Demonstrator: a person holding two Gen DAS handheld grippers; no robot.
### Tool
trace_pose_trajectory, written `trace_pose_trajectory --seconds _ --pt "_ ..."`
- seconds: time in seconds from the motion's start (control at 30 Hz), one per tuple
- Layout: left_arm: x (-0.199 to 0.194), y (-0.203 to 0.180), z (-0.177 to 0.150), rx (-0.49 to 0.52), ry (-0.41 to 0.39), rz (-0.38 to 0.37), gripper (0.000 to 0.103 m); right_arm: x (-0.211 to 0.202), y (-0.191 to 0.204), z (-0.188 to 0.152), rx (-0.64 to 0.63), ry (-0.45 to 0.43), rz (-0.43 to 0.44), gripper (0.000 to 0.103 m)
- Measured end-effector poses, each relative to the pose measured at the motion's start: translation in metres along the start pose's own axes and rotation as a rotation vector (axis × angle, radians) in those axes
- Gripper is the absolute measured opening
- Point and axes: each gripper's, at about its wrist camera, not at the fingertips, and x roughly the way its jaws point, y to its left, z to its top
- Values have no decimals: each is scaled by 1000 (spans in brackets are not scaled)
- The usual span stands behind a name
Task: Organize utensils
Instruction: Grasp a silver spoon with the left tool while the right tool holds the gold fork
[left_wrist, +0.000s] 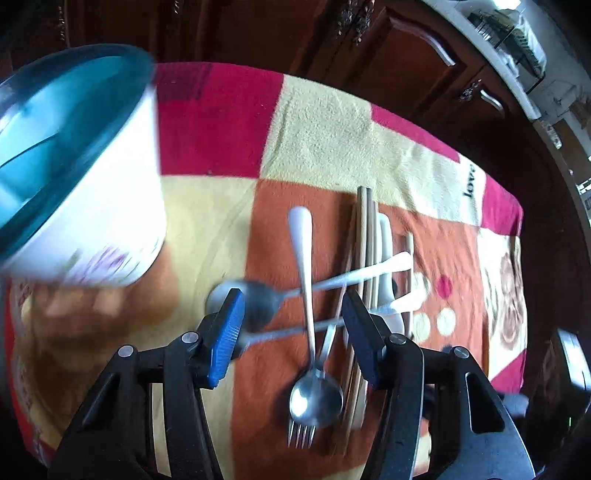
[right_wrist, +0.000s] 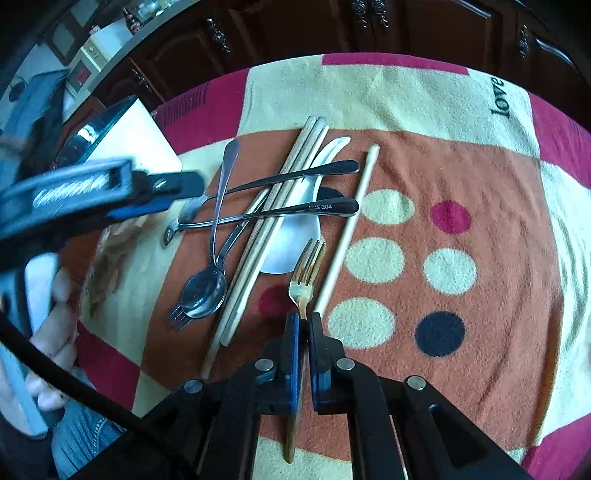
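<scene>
A heap of utensils lies on the patterned cloth (right_wrist: 461, 155): metal spoons (right_wrist: 207, 286), a small fork (right_wrist: 177, 317) under one spoon, wooden chopsticks (right_wrist: 280, 199), a single chopstick (right_wrist: 347, 232) and a white ceramic spoon (right_wrist: 295, 236). My right gripper (right_wrist: 303, 325) is shut on the handle of a gold-toned fork (right_wrist: 306, 277), tines pointing away, above the cloth. My left gripper (left_wrist: 293, 306) is open and empty above the heap, with spoons (left_wrist: 314, 400) and chopsticks (left_wrist: 365, 236) below. It also shows in the right wrist view (right_wrist: 122, 195) at the left.
A white bowl with a teal inside (left_wrist: 85, 192) stands at the left of the cloth, close to my left gripper. Dark wooden cabinets (left_wrist: 406, 55) stand beyond the table's far edge. The person's hand (right_wrist: 55, 332) is at the lower left.
</scene>
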Motion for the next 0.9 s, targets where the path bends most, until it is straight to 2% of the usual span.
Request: trace_pose_trajectory --seconds 0.2,0.37,0.4,0.43,0.47,0.5,0.53,0.67,0.9 --pt "26 -3 25 -21 20 50 55 -12 -18 -6 42 -39 34 4" --pt "44 -5 38 -18 43 121 54 -19 -27 -8 60 -64 51 4" --pt "44 -6 39 -8 36 129 50 -19 -28 -9 62 -66 56 4" --pt "45 -9 39 6 35 140 38 -19 -30 -9 67 -67 59 4" --pt "46 -11 39 15 33 156 31 -19 -31 -9 71 -69 59 4" --pt "47 -11 39 19 31 167 18 -18 -33 -9 76 -73 63 4" --pt "47 -11 38 21 30 171 14 -19 -34 -10 83 -77 67 4" --pt "39 -9 32 16 7 143 14 -23 -36 -14 103 -99 75 4" --pt "-13 -18 10 50 -143 95 14 -31 -33 -17 115 -136 52 4"
